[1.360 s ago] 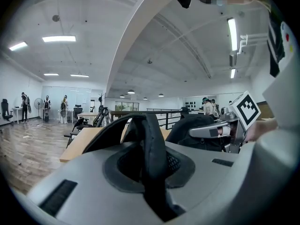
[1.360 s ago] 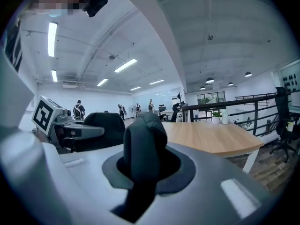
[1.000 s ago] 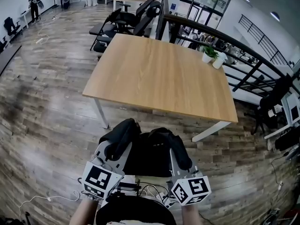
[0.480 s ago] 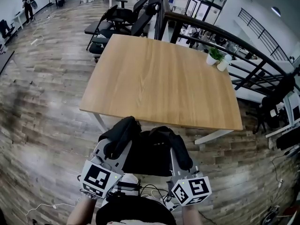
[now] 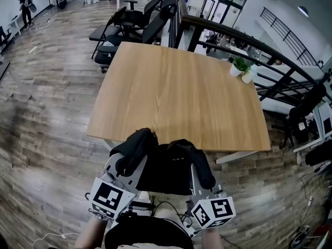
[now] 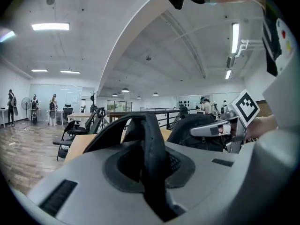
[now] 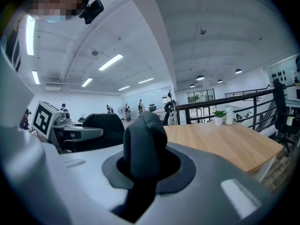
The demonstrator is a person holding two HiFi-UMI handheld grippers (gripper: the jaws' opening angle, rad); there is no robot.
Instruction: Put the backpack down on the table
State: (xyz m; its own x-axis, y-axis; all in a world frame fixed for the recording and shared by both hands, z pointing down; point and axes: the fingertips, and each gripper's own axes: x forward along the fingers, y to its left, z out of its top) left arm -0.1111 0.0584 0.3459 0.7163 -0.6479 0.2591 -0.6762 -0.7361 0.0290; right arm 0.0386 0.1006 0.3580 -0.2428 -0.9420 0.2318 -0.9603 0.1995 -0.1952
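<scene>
The backpack (image 5: 165,169) is black and soft, sagging in a dark lump with its padded straps pulled up at either side; it hangs in the air just short of the near edge of the surface (image 5: 181,87), resting on nothing. The left gripper (image 5: 136,150) has its jaws clenched on the left strap (image 6: 151,144), a thick curved band standing up between them. The right gripper (image 5: 199,166) has its jaws clenched on the right strap (image 7: 144,142), bunched into a rounded wad. Held at both sides like this, the load probably hangs level and clear of the edge, ready to be carried over the bare wood. A potted plant (image 5: 239,65) sits near the far right corner of the surface, well apart, and office chairs (image 5: 122,22) stand beyond its far left corner on the plank floor (image 5: 41,118)
</scene>
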